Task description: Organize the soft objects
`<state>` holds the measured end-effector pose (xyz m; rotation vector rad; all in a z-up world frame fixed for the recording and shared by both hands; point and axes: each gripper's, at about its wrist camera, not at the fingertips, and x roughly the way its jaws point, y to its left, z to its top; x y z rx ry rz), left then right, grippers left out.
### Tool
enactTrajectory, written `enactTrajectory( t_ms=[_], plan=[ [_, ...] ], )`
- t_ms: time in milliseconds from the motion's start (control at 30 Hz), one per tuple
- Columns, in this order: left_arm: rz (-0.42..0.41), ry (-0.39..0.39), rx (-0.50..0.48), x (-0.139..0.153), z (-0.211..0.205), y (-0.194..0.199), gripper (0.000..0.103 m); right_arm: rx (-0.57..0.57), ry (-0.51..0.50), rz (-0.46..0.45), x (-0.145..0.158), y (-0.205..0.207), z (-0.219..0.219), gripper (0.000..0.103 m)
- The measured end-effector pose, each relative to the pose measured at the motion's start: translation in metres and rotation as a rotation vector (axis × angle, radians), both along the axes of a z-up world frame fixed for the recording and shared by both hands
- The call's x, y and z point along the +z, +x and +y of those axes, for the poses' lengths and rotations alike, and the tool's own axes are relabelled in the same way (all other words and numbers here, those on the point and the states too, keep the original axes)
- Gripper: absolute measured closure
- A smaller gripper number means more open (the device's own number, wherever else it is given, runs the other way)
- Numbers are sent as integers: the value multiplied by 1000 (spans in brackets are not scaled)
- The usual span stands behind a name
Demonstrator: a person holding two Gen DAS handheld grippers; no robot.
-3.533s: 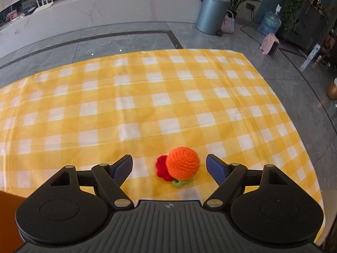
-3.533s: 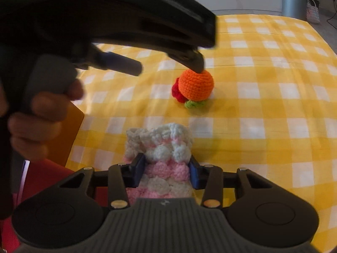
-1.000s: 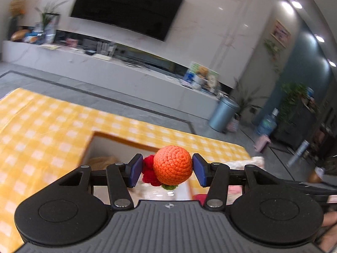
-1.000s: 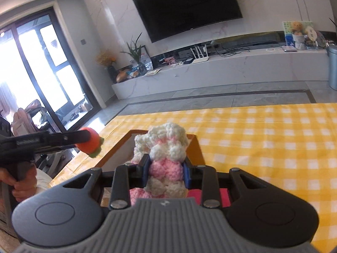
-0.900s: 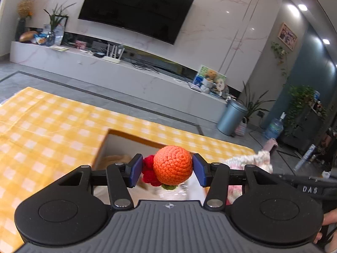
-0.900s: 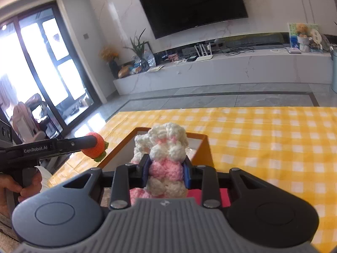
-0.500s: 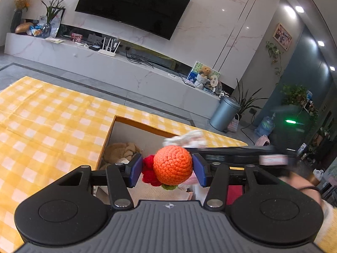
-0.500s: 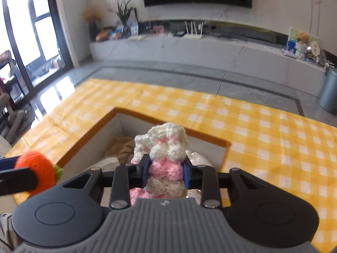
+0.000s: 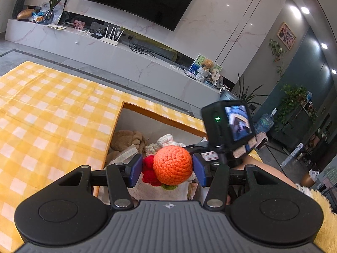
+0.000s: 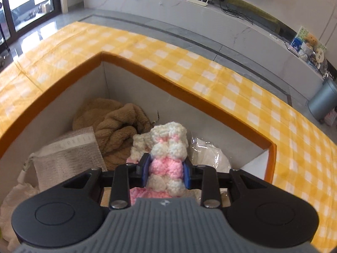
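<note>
I've got the R tool point(image 10: 166, 174) clamped on the pink-white knit point(image 10: 167, 158), tipped down over the box point(image 10: 172, 80) for a drop among the softs. L tool point(image 9: 167, 169) grips the orange crochet ball point(image 9: 172, 164) over the box's near edge, waiting its turn, I'd say.

- A counter point(image 10: 231, 80) under a yellow-and-white checked cloth point(image 9: 42, 113).
- On it an open orange-rimmed box point(image 10: 134, 67) — brown plush, a mesh bag and wrapped white things inside.

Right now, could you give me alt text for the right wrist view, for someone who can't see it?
The right gripper holds a pink and white crocheted piece over an open orange-rimmed box on a yellow checked tablecloth. Inside lie a brown fleece bundle and a pale mesh bag.
</note>
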<state>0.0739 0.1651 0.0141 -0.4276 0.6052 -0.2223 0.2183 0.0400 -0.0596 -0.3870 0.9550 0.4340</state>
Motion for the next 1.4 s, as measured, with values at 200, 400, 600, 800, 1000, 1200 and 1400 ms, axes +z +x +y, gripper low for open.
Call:
enactTrajectory(
  t_ms=[200,400,600,800,1000,1200,1400],
  plan=[
    [-10,5,-2,4,1,-6,44,-10,30,-63,16,-15,-5,49],
    [33,47,-40,3,-2,-2,44,-11,60,-167,47,-45,-22,31],
    [83,130,-116,-8,-20,5,44,-60,186,-232,78,-75,-53,20],
    [135,197,-110,-19,-30,10,44,-63,206,-215,76,-88,-63,20],
    [98,324,-103,-17,-37,3,7,-60,200,-211,71,-94,-64,20],
    [98,388,-13,-14,-34,2,7,-73,209,-226,79,-104,-75,20],
    [123,279,27,-3,-22,0,7,-98,210,-262,93,-119,-94,18]
  ],
)
